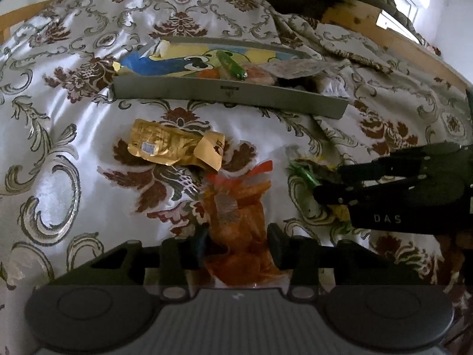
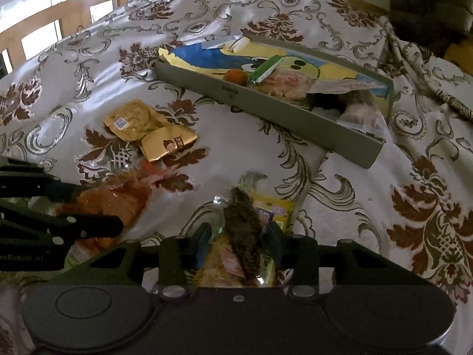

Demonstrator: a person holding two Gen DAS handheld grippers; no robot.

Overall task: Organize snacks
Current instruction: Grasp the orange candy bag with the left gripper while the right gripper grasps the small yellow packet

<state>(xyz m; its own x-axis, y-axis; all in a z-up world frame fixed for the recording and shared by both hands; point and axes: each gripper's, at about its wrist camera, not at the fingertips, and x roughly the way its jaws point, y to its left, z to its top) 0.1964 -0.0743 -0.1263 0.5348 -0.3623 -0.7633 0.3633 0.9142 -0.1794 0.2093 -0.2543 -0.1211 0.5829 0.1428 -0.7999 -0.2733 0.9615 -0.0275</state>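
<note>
Orange crinkled snack bag point(image 1: 236, 230) lies between the fingers of the left claw point(image 1: 235, 245), which is closed on it; the right claw point(image 2: 238, 242) grips a dark-and-yellow snack packet point(image 2: 245, 236). Ahead of both on the patterned bedspread point(image 1: 74, 103): gold foil pouch point(image 1: 174, 148), then grey shallow tray point(image 1: 230, 91).

The right hand-held gripper point(image 1: 322, 183) carries the white letters "DAS" on its black body, seen from the left wrist view. In the right wrist view the left hand-held gripper point(image 2: 118, 222) shows a partly cut-off pale line ending in "Robot AI". The grey tray point(image 2: 266, 109) has a small dark mark on its near wall, too small to read. Print on the gold packet point(image 1: 165, 148) is illegible.
</note>
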